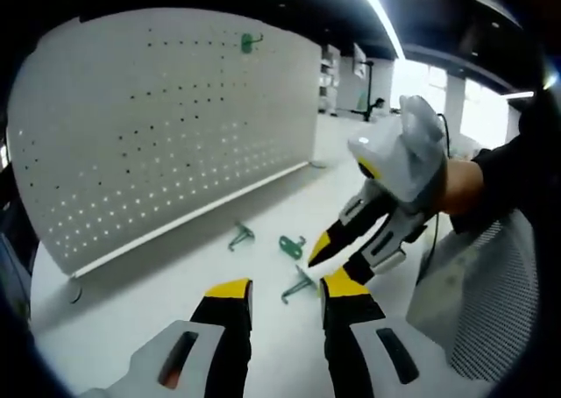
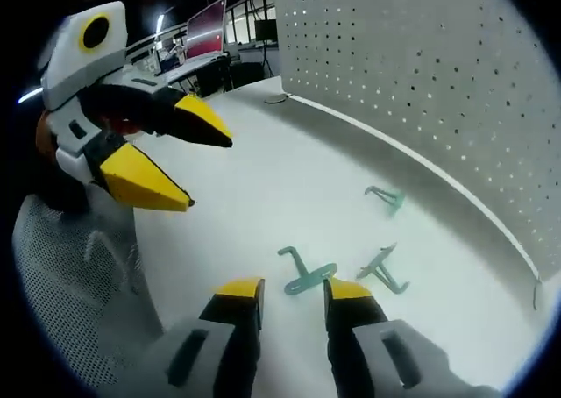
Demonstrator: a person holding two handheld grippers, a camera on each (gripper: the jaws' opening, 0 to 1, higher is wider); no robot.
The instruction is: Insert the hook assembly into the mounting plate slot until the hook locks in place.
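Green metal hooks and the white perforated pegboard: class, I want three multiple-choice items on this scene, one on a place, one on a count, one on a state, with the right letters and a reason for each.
1. Where does the white perforated pegboard stand?
A. upright on the white table
B. flat on the floor
C. hung from the ceiling

2. How many green metal hooks lie loose on the white table?
A. one
B. three
C. six

3. How are the jaws of the right hand-held gripper?
A. shut on a hook
B. open, holding nothing
C. shut on the pegboard

Answers:
1 A, its base rests on the tabletop.
2 B, three hooks lie apart there.
3 B, a gap shows between the yellow tips.
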